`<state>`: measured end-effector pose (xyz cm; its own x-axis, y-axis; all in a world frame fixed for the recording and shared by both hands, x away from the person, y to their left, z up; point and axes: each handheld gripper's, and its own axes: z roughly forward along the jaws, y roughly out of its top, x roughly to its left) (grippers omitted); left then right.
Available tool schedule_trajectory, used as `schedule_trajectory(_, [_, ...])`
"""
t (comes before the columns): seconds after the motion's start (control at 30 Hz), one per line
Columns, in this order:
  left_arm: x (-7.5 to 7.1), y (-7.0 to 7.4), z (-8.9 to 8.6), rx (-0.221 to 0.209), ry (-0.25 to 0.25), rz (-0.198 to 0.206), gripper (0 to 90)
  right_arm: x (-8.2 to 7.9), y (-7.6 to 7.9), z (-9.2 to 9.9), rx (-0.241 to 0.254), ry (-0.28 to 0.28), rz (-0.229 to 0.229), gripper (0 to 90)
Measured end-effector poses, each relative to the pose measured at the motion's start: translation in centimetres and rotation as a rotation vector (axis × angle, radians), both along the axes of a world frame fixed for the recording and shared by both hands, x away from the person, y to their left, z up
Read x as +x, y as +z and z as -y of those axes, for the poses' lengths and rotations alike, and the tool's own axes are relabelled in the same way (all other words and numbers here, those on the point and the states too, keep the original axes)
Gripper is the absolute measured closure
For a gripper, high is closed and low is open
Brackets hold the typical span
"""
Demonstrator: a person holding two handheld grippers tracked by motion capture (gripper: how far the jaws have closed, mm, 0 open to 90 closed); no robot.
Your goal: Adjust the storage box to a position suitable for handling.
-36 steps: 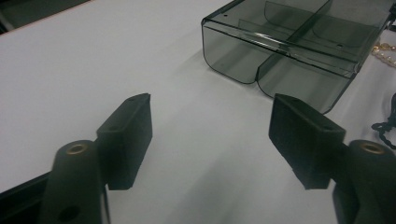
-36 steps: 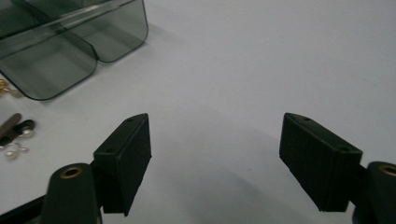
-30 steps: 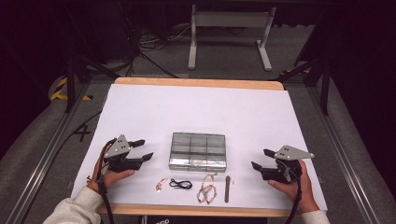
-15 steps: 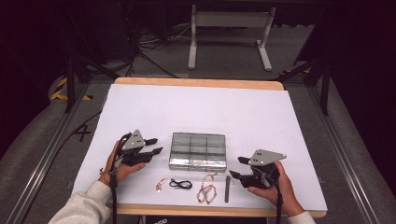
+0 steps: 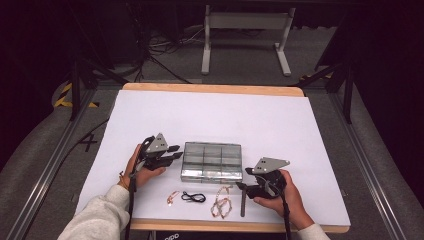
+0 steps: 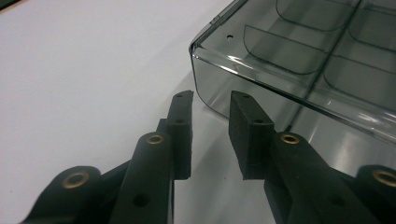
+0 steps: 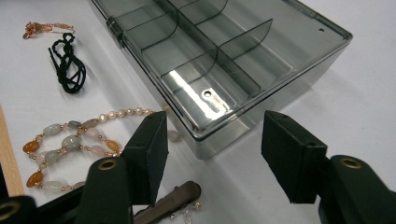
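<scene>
A clear grey compartment box [image 5: 211,161] with its lid down lies in the middle of the white table. My left gripper [image 5: 172,152] sits just off the box's left end. In the left gripper view its jaws [image 6: 211,100] have just been closing to a narrow gap with nothing between them, pointed at the box's corner [image 6: 299,60]. My right gripper [image 5: 242,186] is at the box's front right corner. Its jaws [image 7: 215,119] narrowed a little and stand wide, with the box corner [image 7: 224,56] just ahead and untouched.
In front of the box lie a bead necklace [image 5: 221,205], a black cord [image 5: 193,197], a thin rose-gold chain [image 5: 172,198] and a dark hair clip [image 5: 243,202]. The clip [image 7: 173,200] lies right under my right jaws. The table's wooden front edge [image 5: 240,227] is close behind.
Both hands have slid inward toward the box from either side. The left gripper's jaws have narrowed.
</scene>
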<state>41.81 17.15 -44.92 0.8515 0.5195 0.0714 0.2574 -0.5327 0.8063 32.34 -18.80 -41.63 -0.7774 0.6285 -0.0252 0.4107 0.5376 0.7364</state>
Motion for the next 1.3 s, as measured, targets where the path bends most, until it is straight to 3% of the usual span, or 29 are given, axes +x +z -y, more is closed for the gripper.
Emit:
schedule_trajectory(0.17, [-0.2,0.1,0.0,-0.014,-0.022,-0.003,74.6,0.1,-0.4,-0.1,0.011,-0.011,-0.018,41.4])
schedule_trajectory(0.53, [-0.4,0.2,0.1,-0.012,-0.027,-0.008,78.9,-0.3,-0.2,-0.2,0.024,0.001,-0.003,47.9])
schedule_trajectory(1.3, [-1.1,-0.1,0.0,-0.006,-0.05,-0.022,84.7,-0.9,-0.3,-0.1,0.003,0.027,0.042,60.3])
